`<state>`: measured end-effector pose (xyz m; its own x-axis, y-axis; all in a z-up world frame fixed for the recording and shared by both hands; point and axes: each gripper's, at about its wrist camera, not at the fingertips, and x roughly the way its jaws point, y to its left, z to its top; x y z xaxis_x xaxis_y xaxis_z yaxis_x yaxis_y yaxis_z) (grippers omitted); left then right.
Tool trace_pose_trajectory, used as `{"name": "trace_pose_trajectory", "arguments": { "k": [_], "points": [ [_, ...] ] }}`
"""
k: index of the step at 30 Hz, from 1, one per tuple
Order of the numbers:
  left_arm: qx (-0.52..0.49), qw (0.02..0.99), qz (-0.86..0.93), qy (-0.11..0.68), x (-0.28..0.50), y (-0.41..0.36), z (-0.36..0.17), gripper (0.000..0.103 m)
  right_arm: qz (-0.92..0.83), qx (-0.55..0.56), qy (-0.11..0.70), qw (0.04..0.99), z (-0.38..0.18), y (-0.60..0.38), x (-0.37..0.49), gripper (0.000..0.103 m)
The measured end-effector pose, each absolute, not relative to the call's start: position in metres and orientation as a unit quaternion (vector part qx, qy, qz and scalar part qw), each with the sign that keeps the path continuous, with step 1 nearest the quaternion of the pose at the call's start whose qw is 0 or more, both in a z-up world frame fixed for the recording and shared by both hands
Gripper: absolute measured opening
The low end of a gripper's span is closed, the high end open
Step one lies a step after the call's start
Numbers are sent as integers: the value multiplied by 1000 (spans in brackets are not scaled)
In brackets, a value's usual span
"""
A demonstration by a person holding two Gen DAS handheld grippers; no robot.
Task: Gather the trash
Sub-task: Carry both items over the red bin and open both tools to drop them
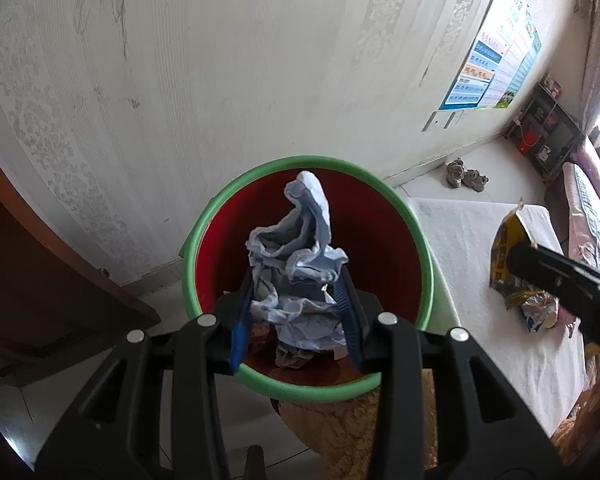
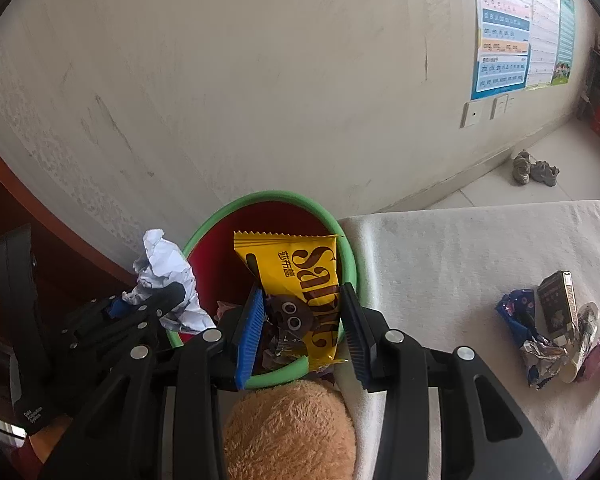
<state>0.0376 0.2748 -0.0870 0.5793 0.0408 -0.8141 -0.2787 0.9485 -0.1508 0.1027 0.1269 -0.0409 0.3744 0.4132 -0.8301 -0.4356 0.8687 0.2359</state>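
Two pieces of trash hang over the red plastic bin with a green rim (image 1: 427,264) at once, and that crowding is the main risk. The left gripper (image 1: 298,312) has its fingers clamped on a crumpled pale-blue wad of paper (image 1: 296,248), held above the bin's mouth. The right gripper (image 2: 302,328) has its fingers closed on a yellow "Sablé" snack wrapper (image 2: 300,276), which in its own view sits over the bin's 3 o'clock half, with the lower end near the rim.

If the wrapper is let go there, I judge it could catch the rim and slide onto the white cloth-covered table (image 2: 460,248) or down beside the tan plush toy (image 2: 292,432) at 6 o'clock. The wad is light and springy, so it may cling to a finger pad or bounce out. Both grippers are close together and could knock each other. More wrappers and a small box (image 2: 556,304) wait at 3 o'clock on the table.
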Motion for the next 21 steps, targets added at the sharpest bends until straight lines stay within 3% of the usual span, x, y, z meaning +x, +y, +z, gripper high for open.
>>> {"name": "trace_pose_trajectory", "arguments": {
  "k": [10, 12, 14, 18, 21],
  "points": [
    [-158, 866, 95, 464, 61, 288, -104, 38, 273, -24, 504, 819, -47, 150, 113, 41],
    [-165, 865, 98, 464, 63, 290, -107, 45, 277, -24, 499, 820, -47, 153, 113, 52],
    [-164, 866, 104, 461, 62, 290, -106, 61, 280, -21, 494, 823, -45, 155, 113, 60],
    [-167, 866, 108, 460, 58, 289, -107, 62, 276, -13, 489, 827, -44, 145, 111, 60],
    [-166, 863, 106, 465, 55, 287, -110, 63, 250, 7, 487, 837, -46, 111, 110, 69]
  ]
}}
